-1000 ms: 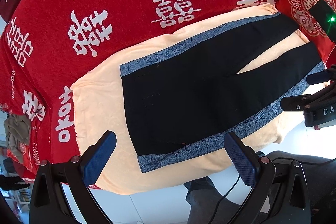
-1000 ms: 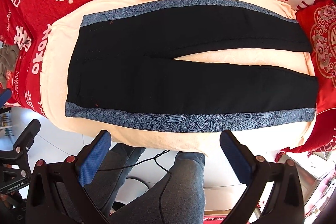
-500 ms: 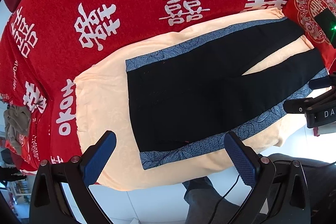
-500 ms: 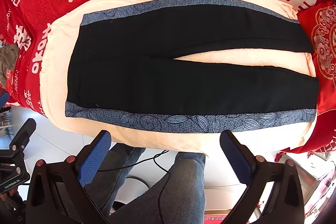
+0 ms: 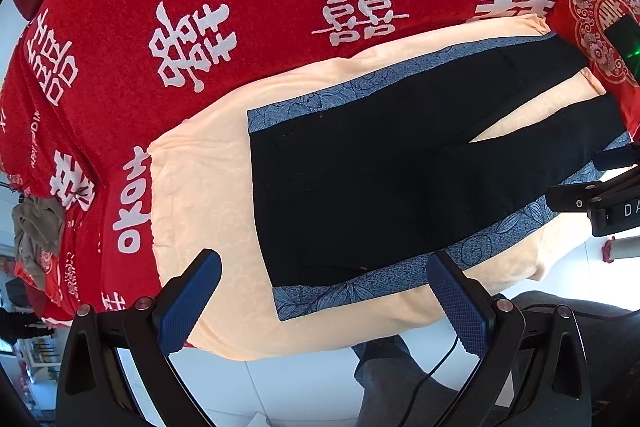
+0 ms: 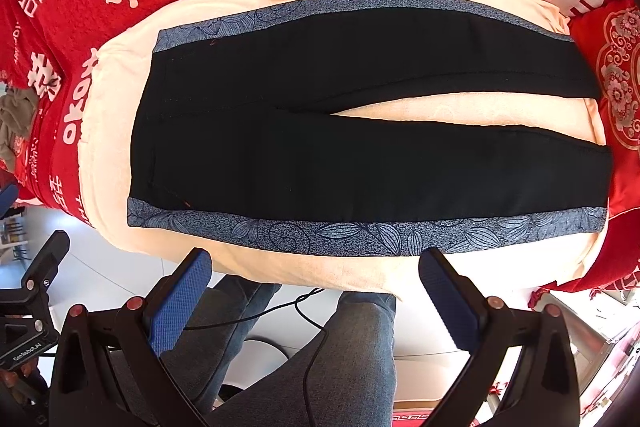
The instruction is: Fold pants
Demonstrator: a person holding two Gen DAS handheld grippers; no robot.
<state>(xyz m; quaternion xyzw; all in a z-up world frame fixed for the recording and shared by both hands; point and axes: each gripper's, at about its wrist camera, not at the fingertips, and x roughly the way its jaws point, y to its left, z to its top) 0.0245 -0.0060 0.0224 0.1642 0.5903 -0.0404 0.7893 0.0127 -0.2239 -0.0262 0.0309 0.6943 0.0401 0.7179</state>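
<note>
Black pants (image 6: 360, 151) with blue floral side stripes (image 6: 360, 233) lie flat and spread out on a cream blanket (image 6: 304, 273), waistband to the left, both legs running right with a narrow gap between them. In the left wrist view the same pants (image 5: 384, 183) stretch away to the right. My left gripper (image 5: 326, 295) hovers open above the near waistband corner, with nothing between its fingers. My right gripper (image 6: 314, 293) is open too, held over the blanket's near edge by the middle of the lower stripe, apart from the cloth.
A red cover with white characters (image 5: 248, 39) lies under the blanket. A red cushion (image 6: 616, 83) sits past the leg ends. A person's legs in jeans (image 6: 320, 359) and a cable are below the bed edge. Crumpled grey-brown cloth (image 5: 36, 227) lies at far left.
The left gripper has drifted slightly, so the pants sit a little more to the right and lower in its view. The right view is almost unchanged. Both grippers stayed open.
</note>
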